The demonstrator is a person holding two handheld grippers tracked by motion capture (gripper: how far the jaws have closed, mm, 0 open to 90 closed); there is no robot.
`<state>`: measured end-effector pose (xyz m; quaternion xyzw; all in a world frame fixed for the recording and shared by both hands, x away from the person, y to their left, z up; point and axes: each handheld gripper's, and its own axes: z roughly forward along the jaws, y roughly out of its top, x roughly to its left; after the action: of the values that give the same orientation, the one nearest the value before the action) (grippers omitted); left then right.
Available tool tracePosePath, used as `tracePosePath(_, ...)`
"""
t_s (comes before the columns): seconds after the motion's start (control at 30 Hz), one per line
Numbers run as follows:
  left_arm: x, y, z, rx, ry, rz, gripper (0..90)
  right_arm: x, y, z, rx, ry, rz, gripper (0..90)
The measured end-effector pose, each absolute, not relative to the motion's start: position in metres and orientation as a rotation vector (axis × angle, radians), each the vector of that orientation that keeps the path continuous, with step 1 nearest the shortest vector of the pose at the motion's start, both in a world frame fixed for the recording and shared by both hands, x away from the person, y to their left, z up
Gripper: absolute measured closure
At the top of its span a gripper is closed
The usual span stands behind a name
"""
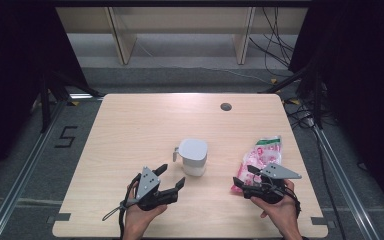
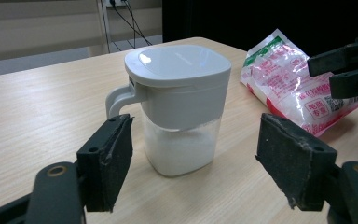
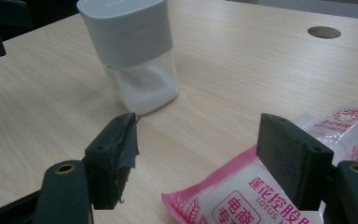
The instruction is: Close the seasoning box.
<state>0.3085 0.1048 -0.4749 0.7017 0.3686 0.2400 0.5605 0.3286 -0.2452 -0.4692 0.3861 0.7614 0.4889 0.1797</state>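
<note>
A clear jug [image 1: 193,157] with a white lid, a side handle and white powder in its bottom stands near the table's middle. My left gripper [image 1: 172,175] is open just in front of it. In the left gripper view the jug [image 2: 181,107] stands beyond the open gripper [image 2: 195,161], apart from both pads. A pink and white bag [image 1: 263,159] lies to the jug's right. My right gripper [image 1: 243,176] is open at the bag's near corner. In the right gripper view that bag corner [image 3: 233,198] lies between the spread jaws of the gripper [image 3: 198,163], and the jug [image 3: 130,51] is farther off.
A dark round hole [image 1: 225,106] sits in the wooden table [image 1: 130,130] toward its far side. Black rails run along both sides of the table, and cables [image 1: 300,112] lie on the floor at the right. Wooden shelf legs [image 1: 122,42] stand behind.
</note>
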Motion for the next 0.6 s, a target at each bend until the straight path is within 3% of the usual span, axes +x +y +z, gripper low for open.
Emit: tracePosePath(0.6, 0.297, 0.104, -0.484, 1.711, 0.862, 0.577, 25.0, 0.326, -0.244, -0.469, 1.056, 2.181, 1.366, 29.3)
